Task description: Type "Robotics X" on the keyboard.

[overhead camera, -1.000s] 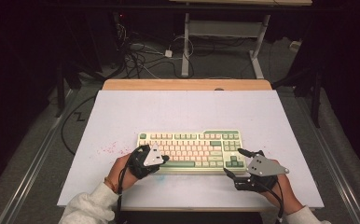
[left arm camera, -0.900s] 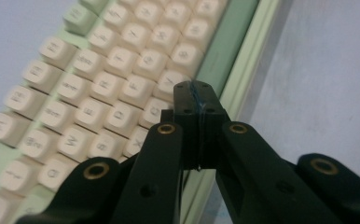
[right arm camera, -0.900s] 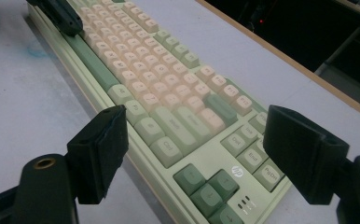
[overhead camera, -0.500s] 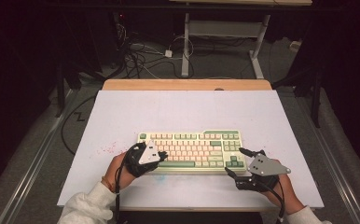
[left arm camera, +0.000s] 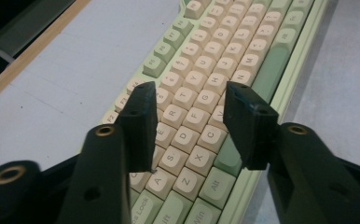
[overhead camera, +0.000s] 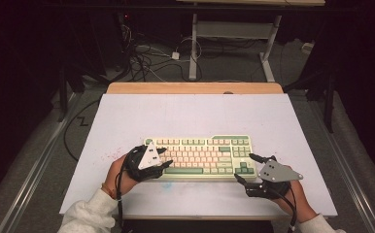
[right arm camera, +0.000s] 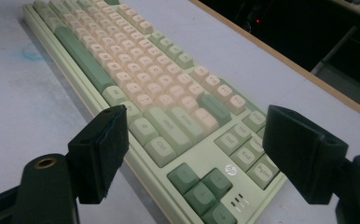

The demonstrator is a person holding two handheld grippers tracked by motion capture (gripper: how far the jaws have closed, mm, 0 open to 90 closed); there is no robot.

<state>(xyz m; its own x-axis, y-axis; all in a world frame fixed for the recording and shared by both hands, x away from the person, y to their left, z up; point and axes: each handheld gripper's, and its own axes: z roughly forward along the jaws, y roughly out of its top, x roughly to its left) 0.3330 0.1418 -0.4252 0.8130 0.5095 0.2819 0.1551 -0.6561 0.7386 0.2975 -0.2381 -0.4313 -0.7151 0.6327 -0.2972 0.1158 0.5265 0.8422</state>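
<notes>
Keyboard [overhead camera: 200,156], a pale green plastic one w/ cream keys and darker green keys, lies flat near the front middle of the white desk [overhead camera: 185,114]. It sits straight, long side facing the person.

Left hand-held gripper [overhead camera: 165,158] is over the keyboard's left end. Its jaws have just been opening and now stand partly apart, w/ nothing between them. They hang above the letter keys, not pressing any, as far as I can tell. Right hand-held gripper [overhead camera: 247,168] is at the keyboard's right front corner, jaws wide apart, holding nothing. One jaw is by the arrow keys, the other out in front of the keyboard, over the desk.

Step in hand, I think: work on the keys at the left end, w/ the left gripper just let go or pulled back. The right one waits beside the corner. Next move prob. calls for aiming the left jaws at one key or at the keyboard's edge, then closing slowly so they don't slip. Which key, can't tell.

Left gripper view [left arm camera: 187,135] shows letters on the keys, e.g. A, S, D, and the Alt key, which the high view is too far off to read. Right gripper view [right arm camera: 256,165] shows the small logo, the tiny lights and the arrow keys up close. The high view shows both hands at once, the sleeves, and the desk's wooden back edge [overhead camera: 195,88].
</notes>
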